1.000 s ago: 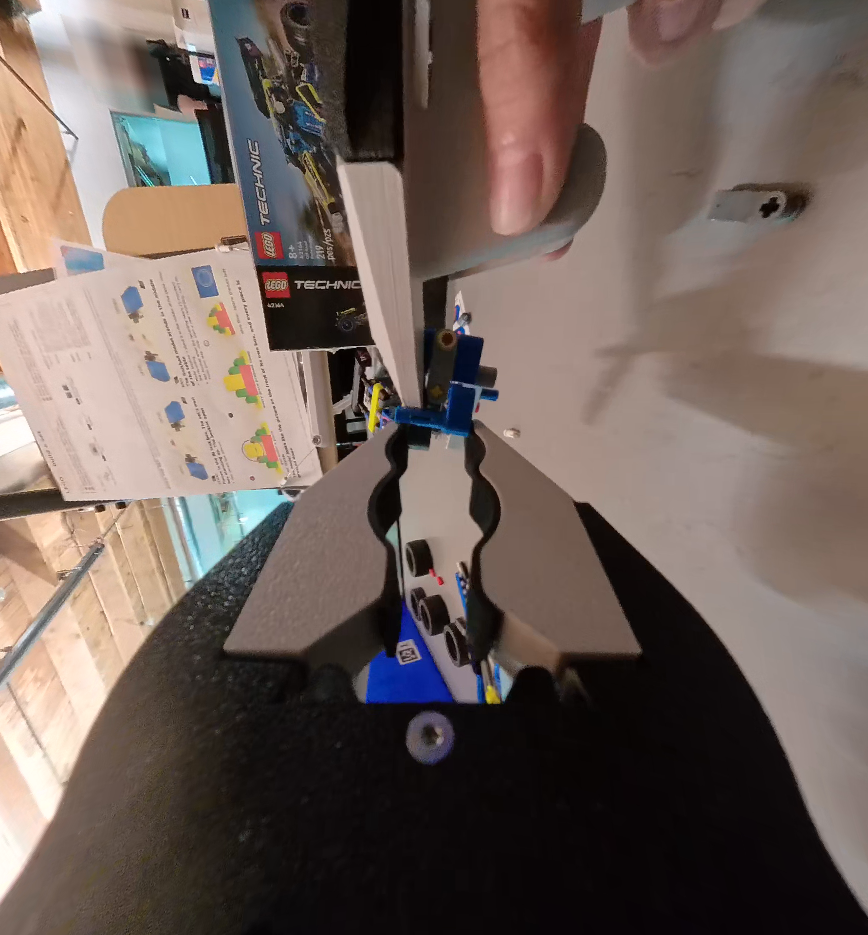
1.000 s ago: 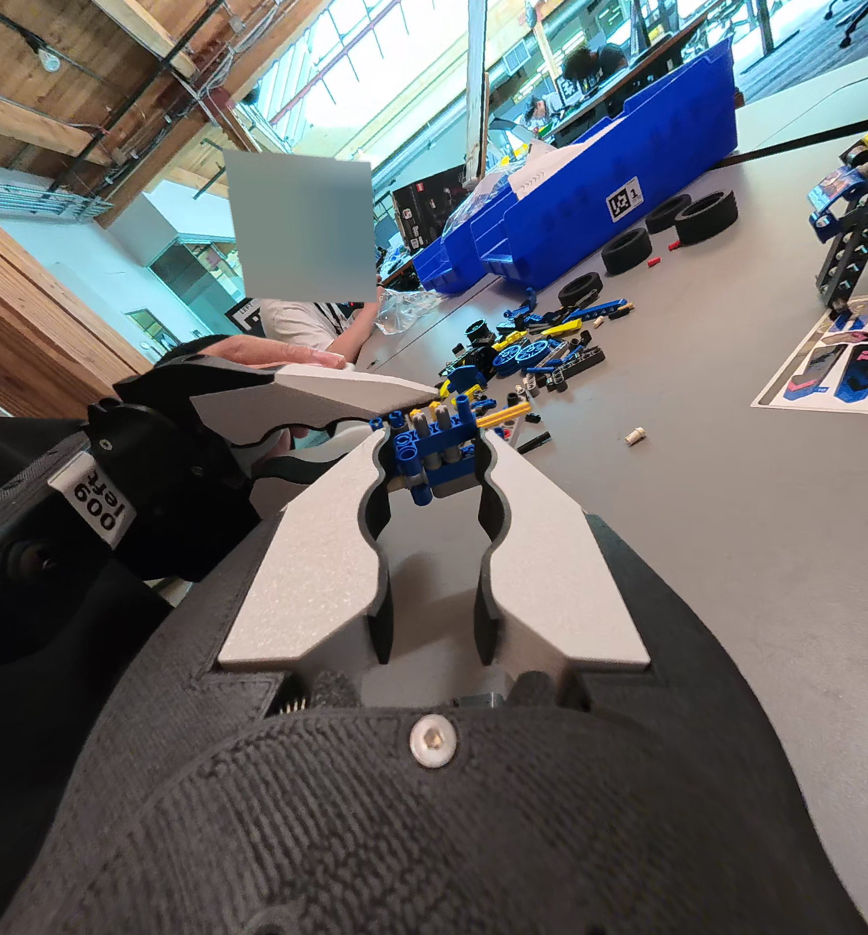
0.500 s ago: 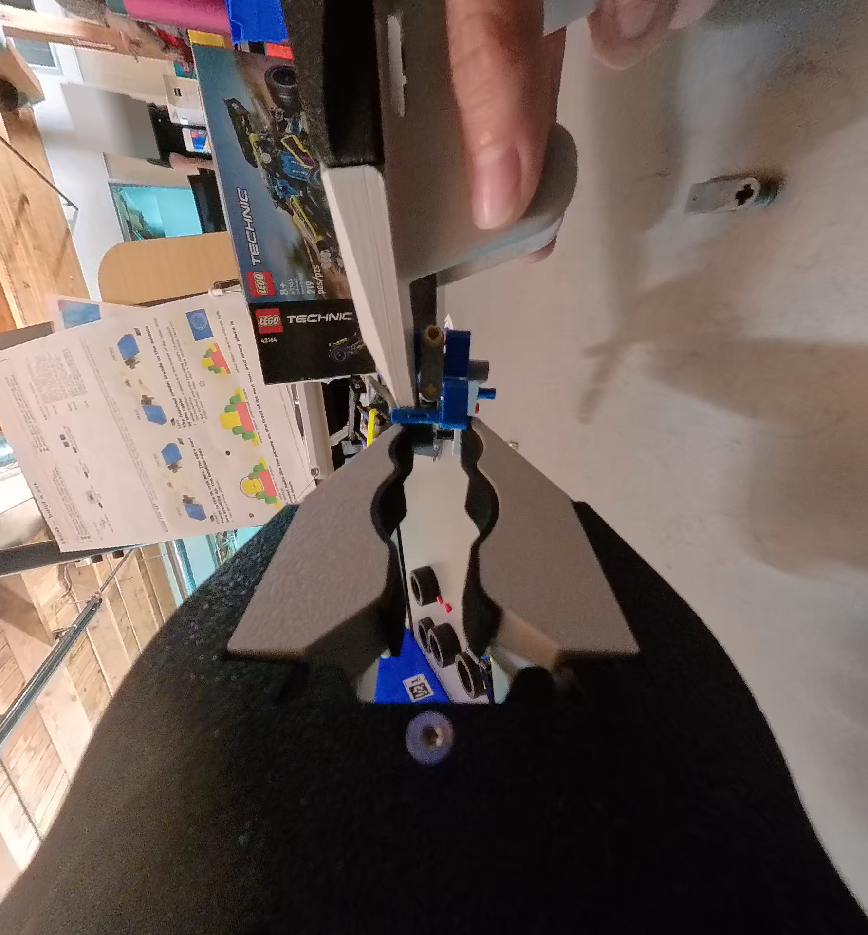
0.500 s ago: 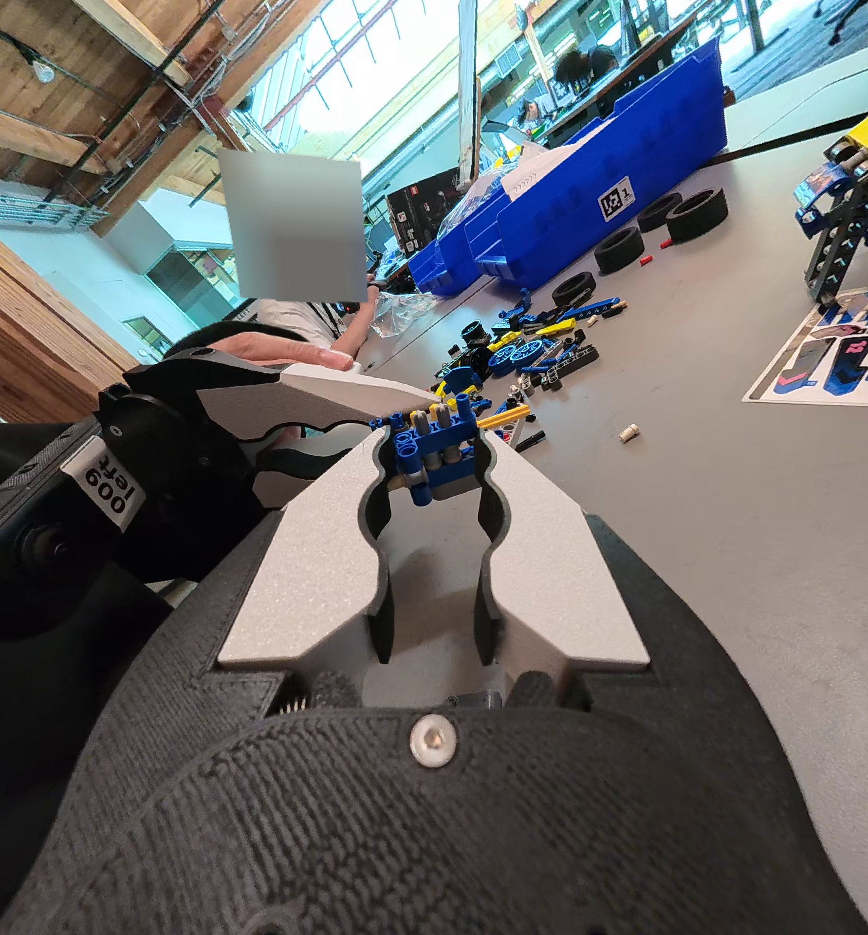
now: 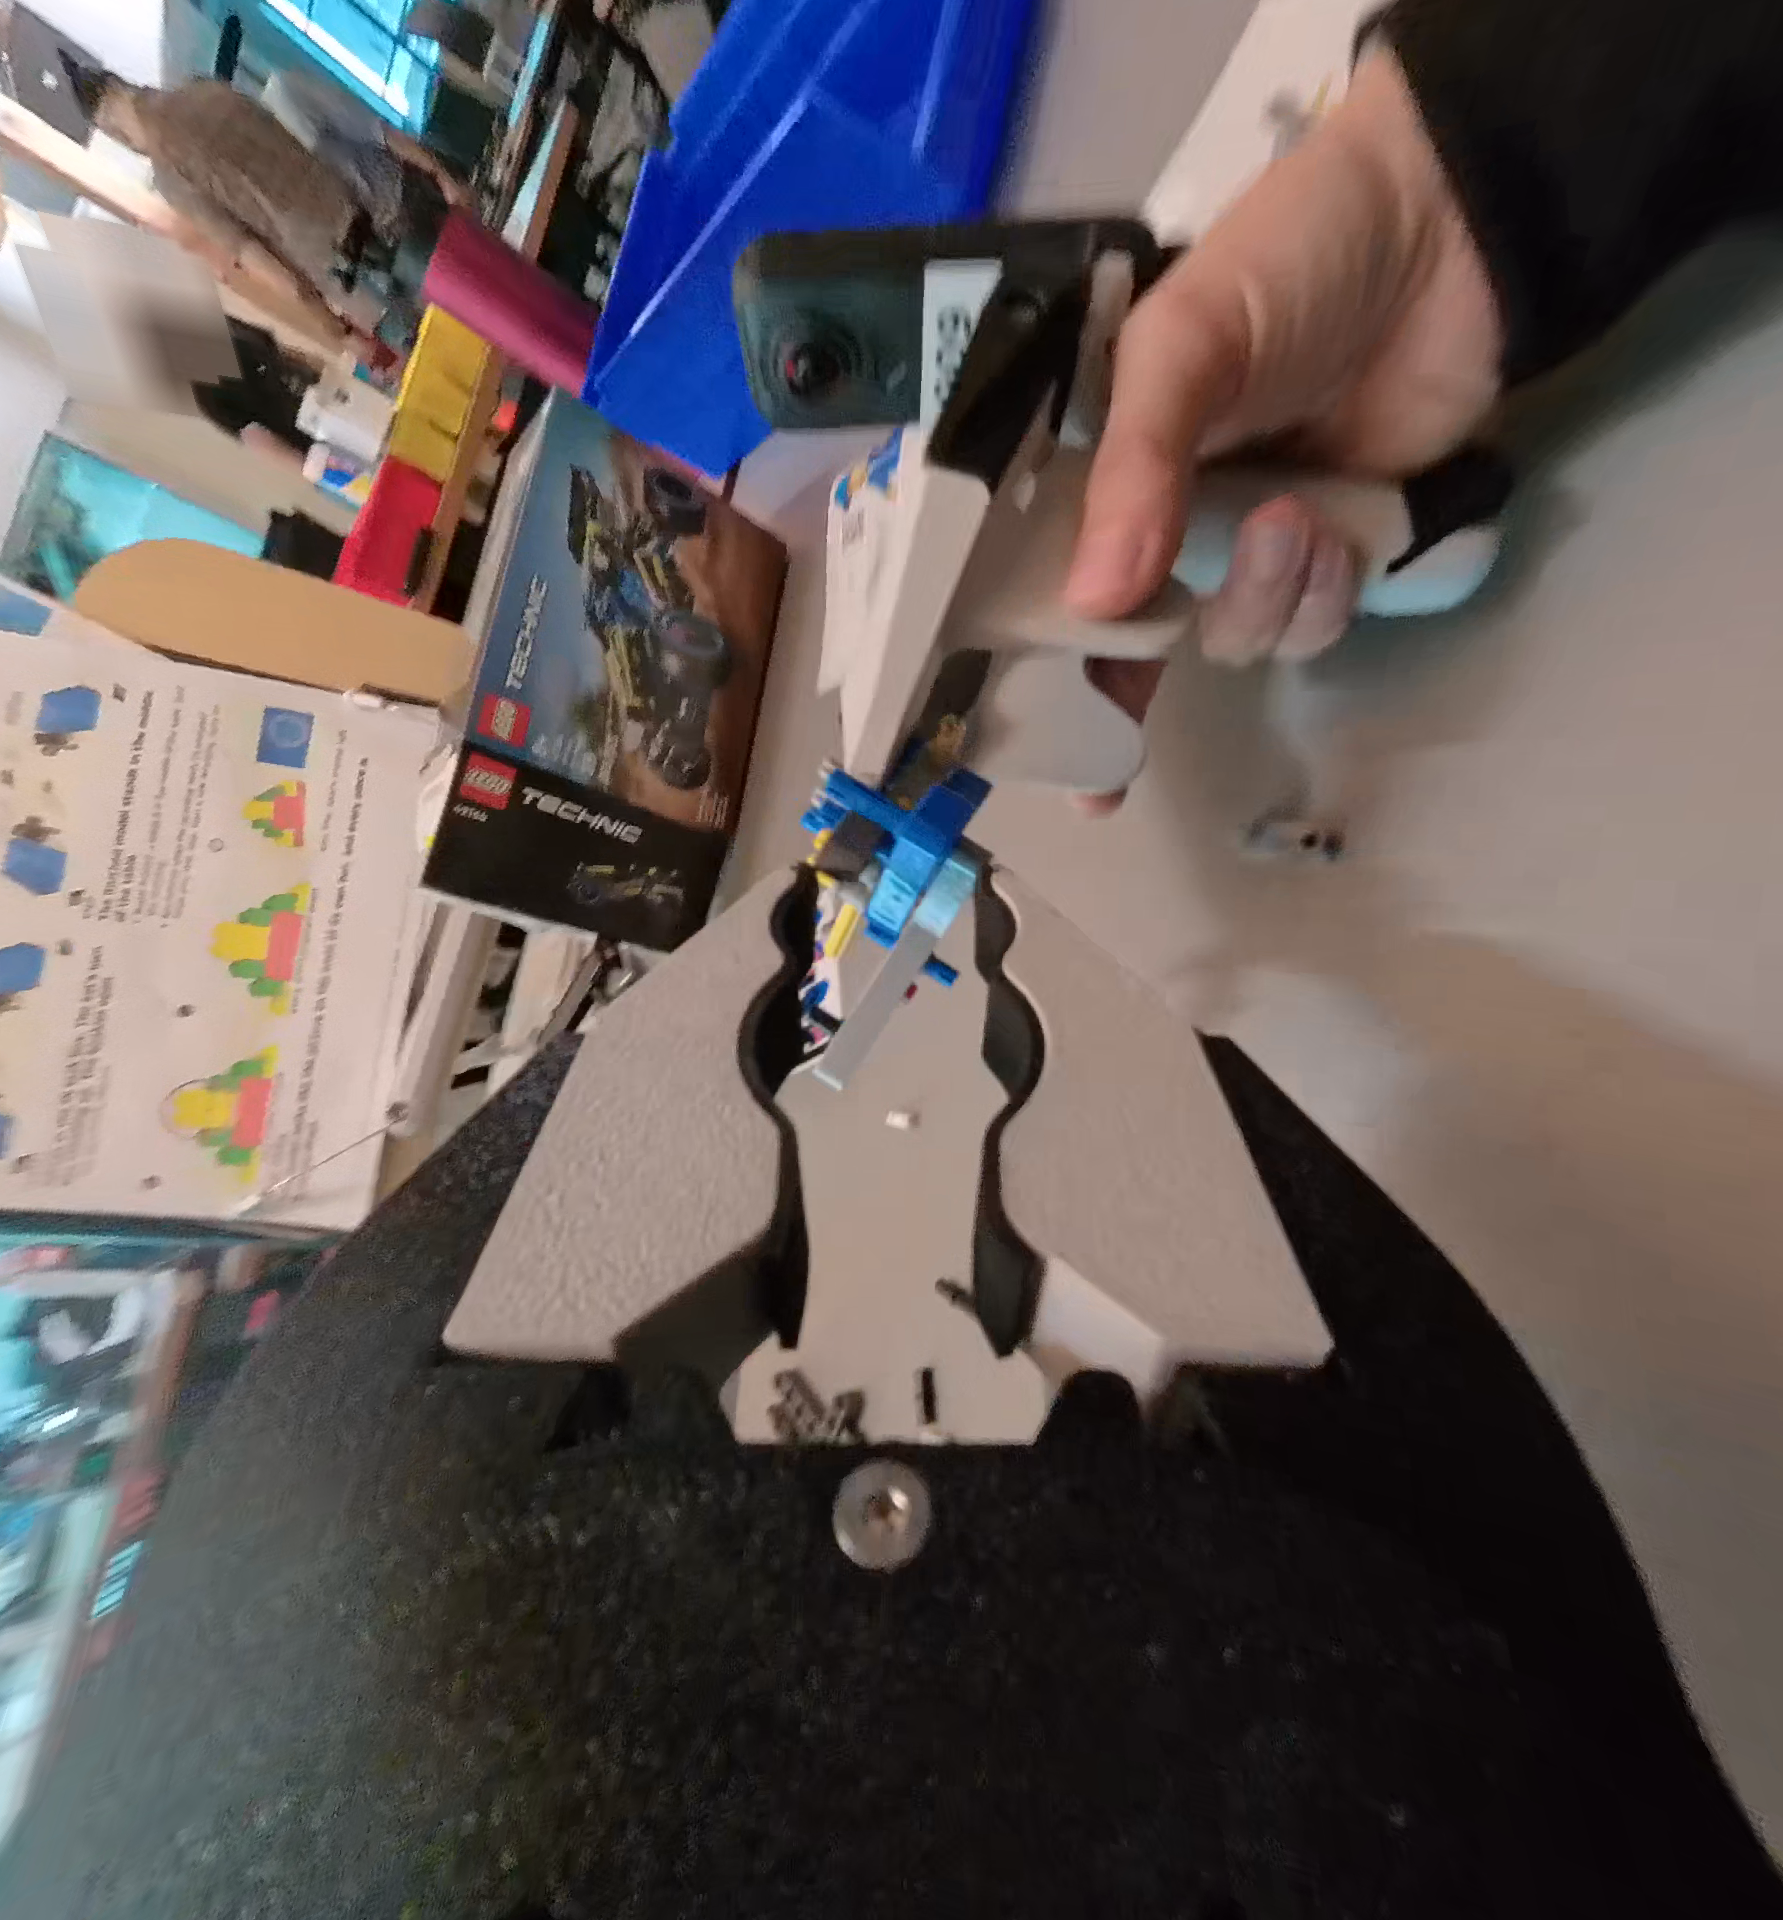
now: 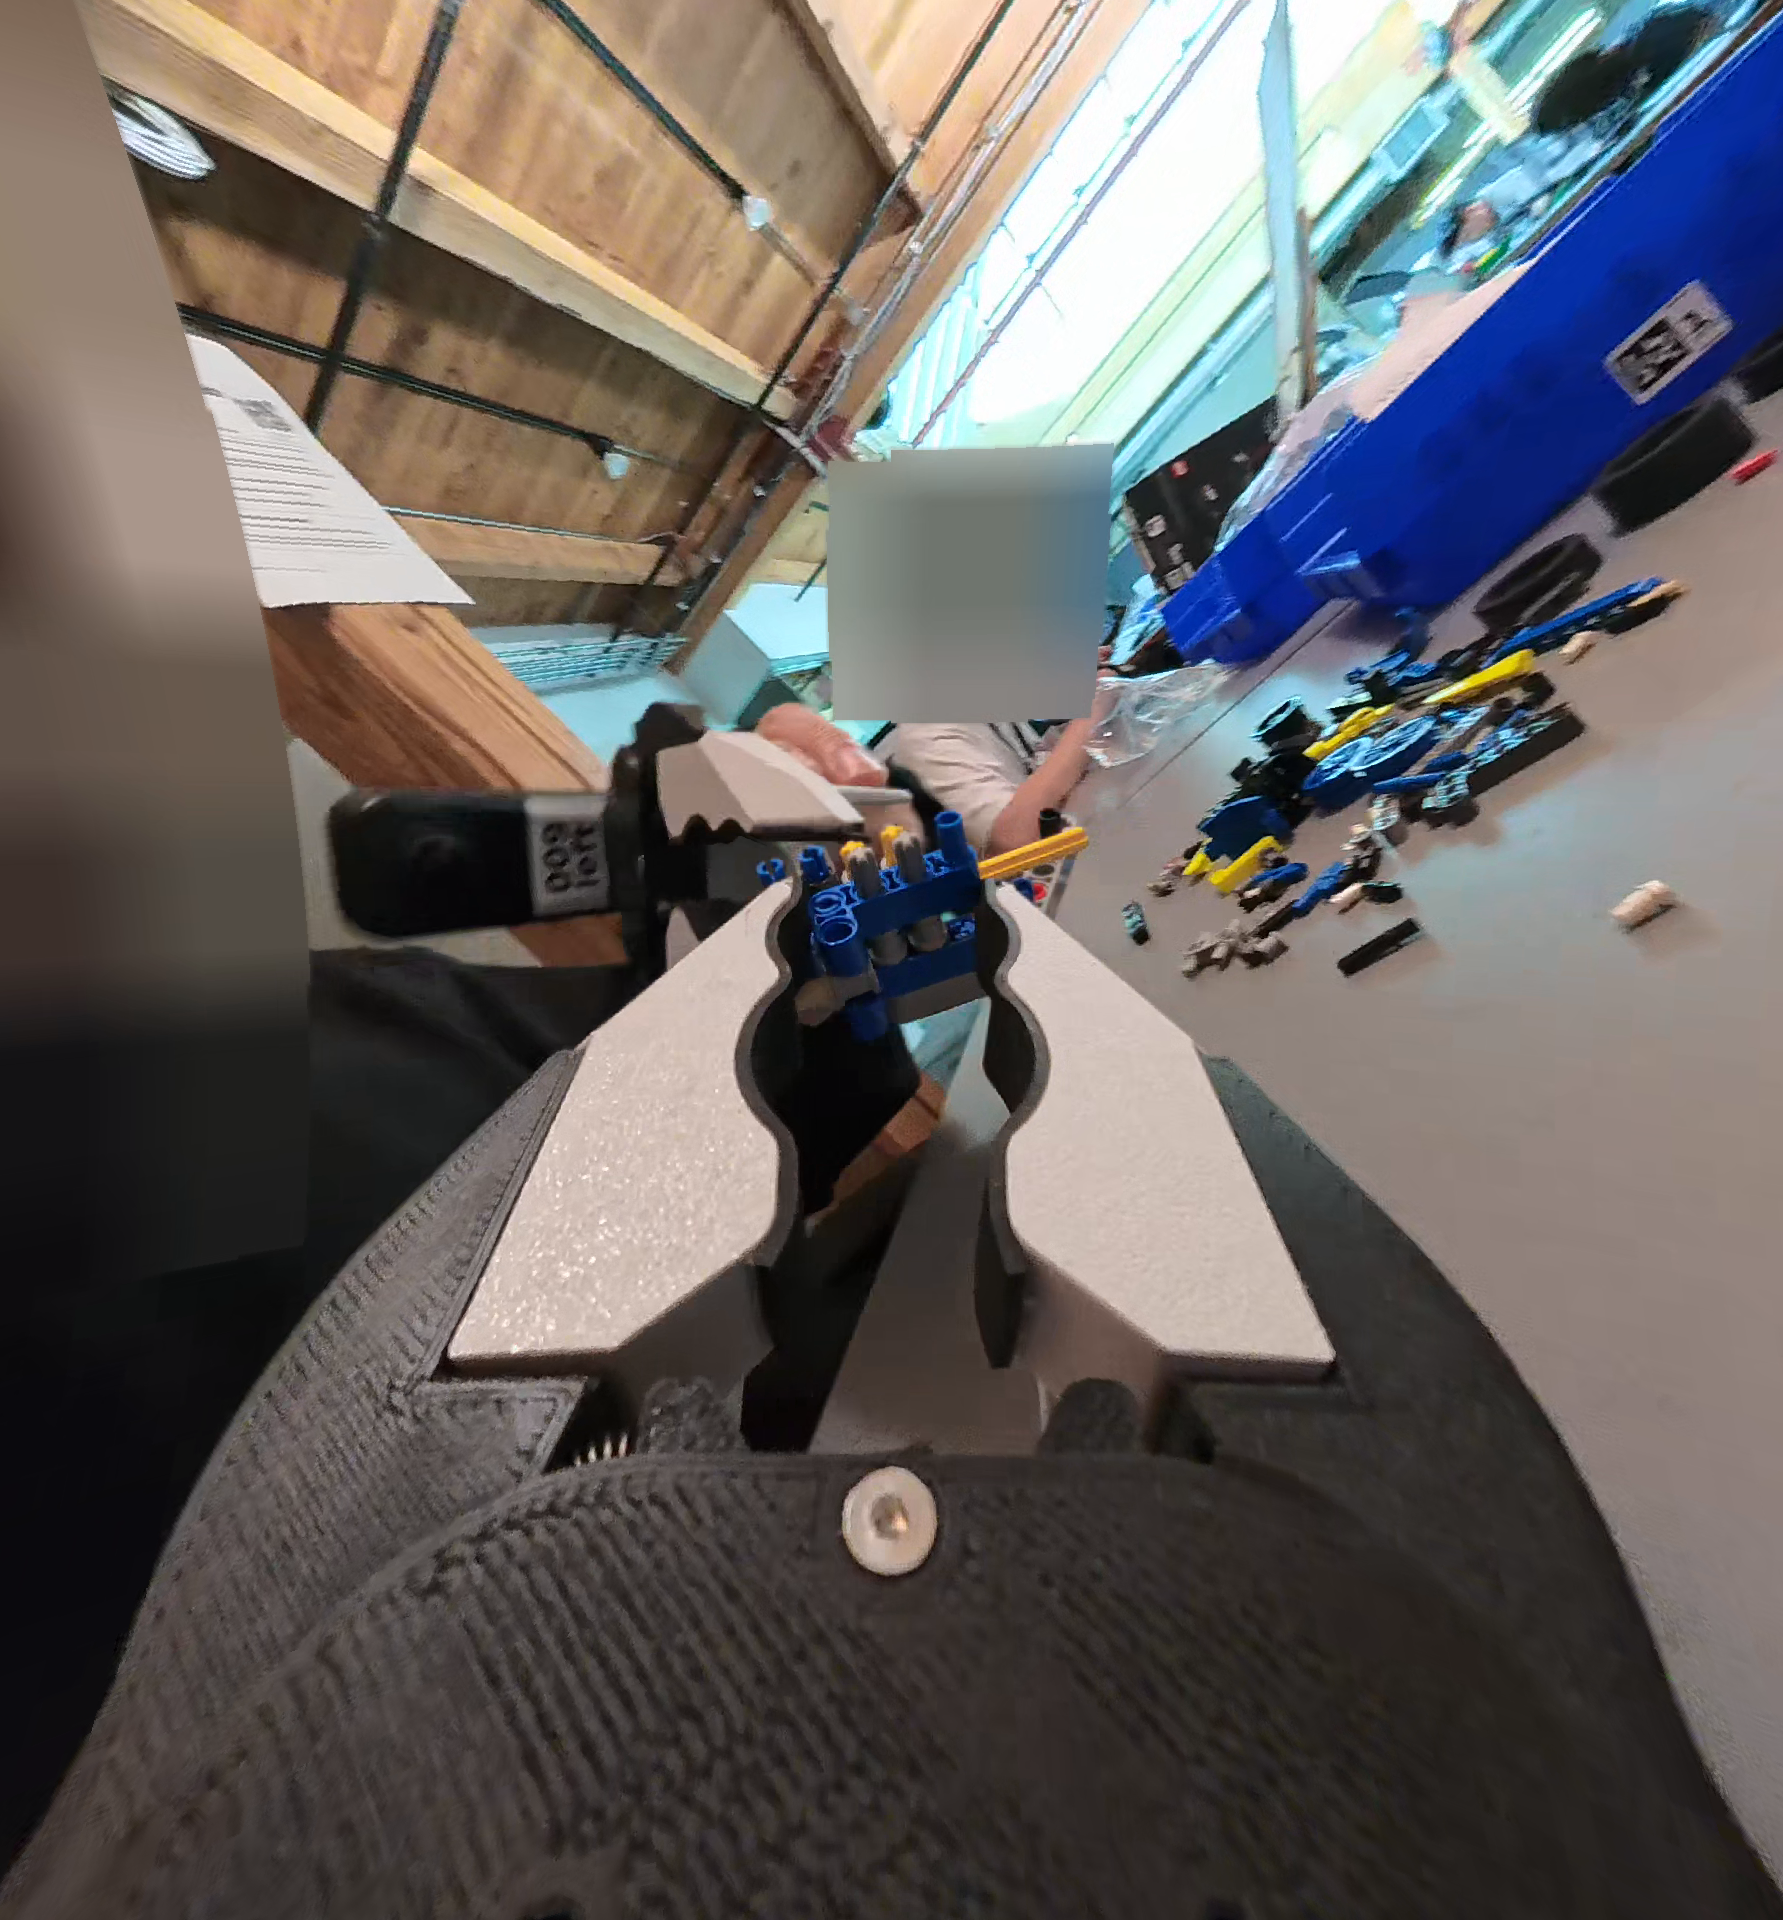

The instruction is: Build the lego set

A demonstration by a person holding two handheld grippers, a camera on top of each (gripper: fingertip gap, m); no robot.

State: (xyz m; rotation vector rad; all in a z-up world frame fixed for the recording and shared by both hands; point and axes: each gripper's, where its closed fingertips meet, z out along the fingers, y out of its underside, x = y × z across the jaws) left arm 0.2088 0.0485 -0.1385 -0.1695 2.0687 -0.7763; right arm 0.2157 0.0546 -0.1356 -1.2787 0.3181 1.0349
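Right gripper (image 6: 892, 925) clamps the blue Lego assembly (image 6: 887, 914) at its fingertips, above the grey table (image 6: 1489, 1091). Left gripper (image 5: 892, 883) also pinches it, narrow. Loose pieces (image 6: 1386, 790) lie far right.

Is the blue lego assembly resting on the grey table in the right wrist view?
No, the blue lego assembly is held up between the tips of the right hand-held gripper, clear of the grey table.

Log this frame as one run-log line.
right gripper: shut on blue lego assembly | left gripper: cannot tell, tips at assembly | loose parts: on table
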